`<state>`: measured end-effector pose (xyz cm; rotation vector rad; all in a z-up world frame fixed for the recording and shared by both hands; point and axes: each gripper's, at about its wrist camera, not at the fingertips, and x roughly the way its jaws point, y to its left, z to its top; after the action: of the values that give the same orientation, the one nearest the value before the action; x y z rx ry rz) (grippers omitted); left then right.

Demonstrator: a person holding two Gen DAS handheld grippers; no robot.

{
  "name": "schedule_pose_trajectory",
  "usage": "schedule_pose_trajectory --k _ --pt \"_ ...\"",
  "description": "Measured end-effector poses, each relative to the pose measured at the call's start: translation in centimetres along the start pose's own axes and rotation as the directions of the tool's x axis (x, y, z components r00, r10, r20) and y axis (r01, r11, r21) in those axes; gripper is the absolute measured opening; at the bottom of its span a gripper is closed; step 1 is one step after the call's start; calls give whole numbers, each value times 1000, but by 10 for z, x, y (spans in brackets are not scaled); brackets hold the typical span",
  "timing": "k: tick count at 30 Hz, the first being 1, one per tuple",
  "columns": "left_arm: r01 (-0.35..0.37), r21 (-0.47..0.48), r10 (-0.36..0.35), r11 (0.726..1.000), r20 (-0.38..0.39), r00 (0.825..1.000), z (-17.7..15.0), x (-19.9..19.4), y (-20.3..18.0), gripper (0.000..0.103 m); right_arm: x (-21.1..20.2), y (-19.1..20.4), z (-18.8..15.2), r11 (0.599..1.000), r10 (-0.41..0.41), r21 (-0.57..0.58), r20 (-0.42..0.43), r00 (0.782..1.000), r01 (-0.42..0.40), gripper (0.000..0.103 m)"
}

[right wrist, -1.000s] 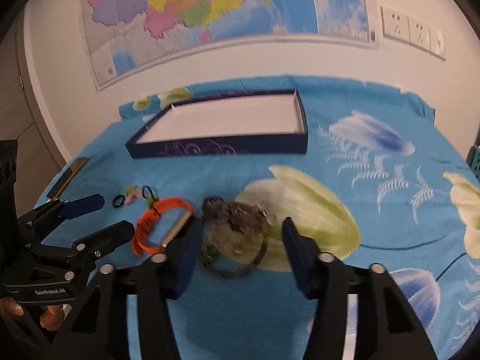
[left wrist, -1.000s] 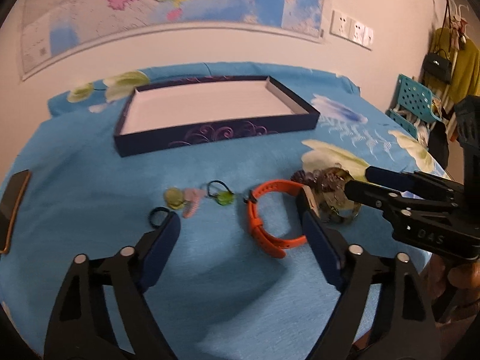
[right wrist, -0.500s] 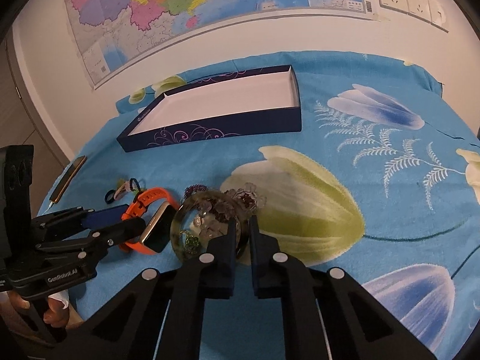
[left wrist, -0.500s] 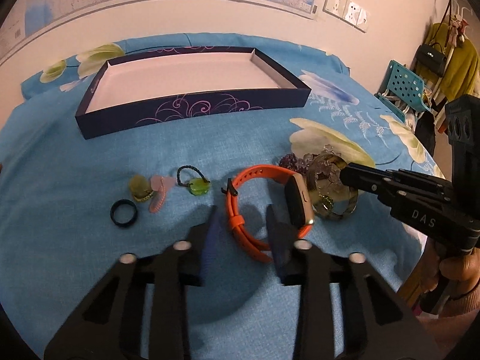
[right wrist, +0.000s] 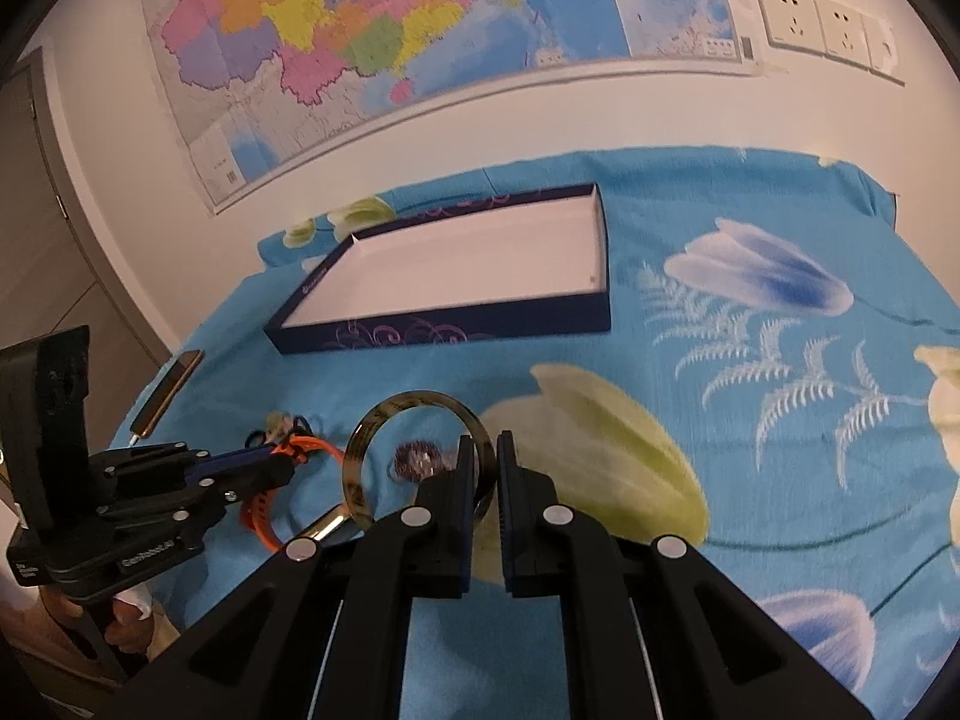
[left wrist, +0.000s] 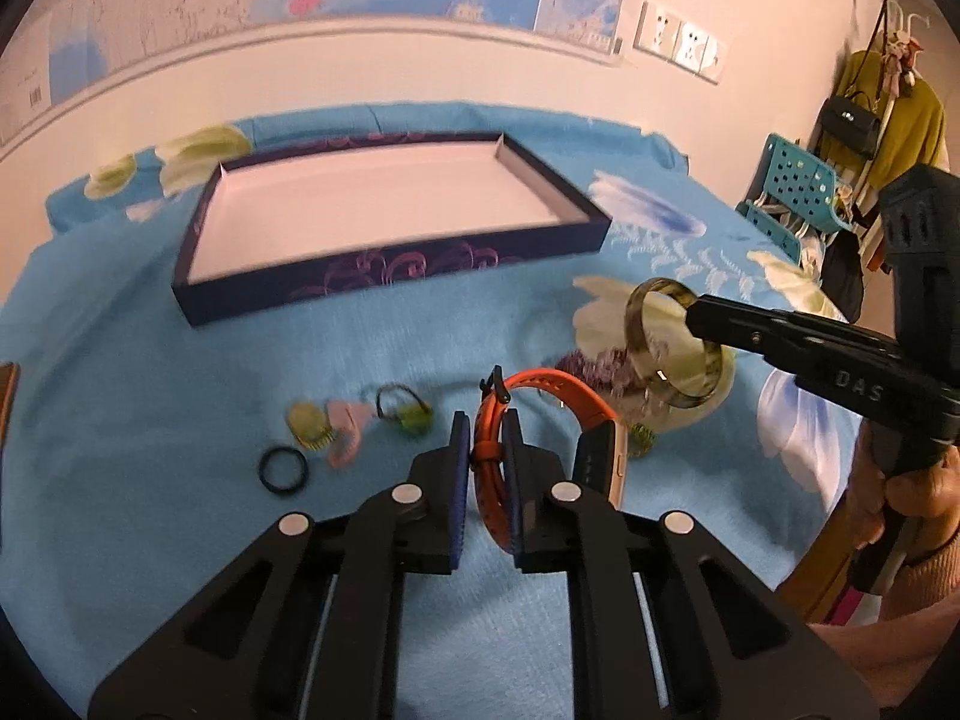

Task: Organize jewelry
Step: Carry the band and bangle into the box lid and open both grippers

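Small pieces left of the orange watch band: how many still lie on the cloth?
4: black ring nearest, yellow-green clip, pink clip touching it, green-beaded hair tie closest to the orange watch band. More may be hidden.

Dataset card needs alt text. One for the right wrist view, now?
The right gripper, seen from behind its fingers, pinches a translucent brownish bangle above a blue floral cloth. At left, the left gripper is closing on an orange watch band. Beyond lies an open dark-blue box with a white inside, below a wall map.
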<state>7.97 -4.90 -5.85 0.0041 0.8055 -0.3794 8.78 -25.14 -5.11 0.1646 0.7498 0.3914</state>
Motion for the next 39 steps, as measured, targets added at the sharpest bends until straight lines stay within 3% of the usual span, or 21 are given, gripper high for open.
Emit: schedule_pose_trajectory --k 7,15,28,39 --pt "-18 34 16 999 73 997 34 -18 15 11 9 4 33 999 16 -51 35 999 -15 6" --pt "-85 71 75 994 132 988 89 -4 37 11 43 2 85 996 18 -90 55 998 -13 6" --pt "-123 46 119 991 69 990 148 74 84 11 133 -19 143 997 -37 -66 -36 999 34 6" --pt "-147 57 147 987 0 989 168 126 102 11 184 -25 168 991 -102 -95 -106 989 92 6"
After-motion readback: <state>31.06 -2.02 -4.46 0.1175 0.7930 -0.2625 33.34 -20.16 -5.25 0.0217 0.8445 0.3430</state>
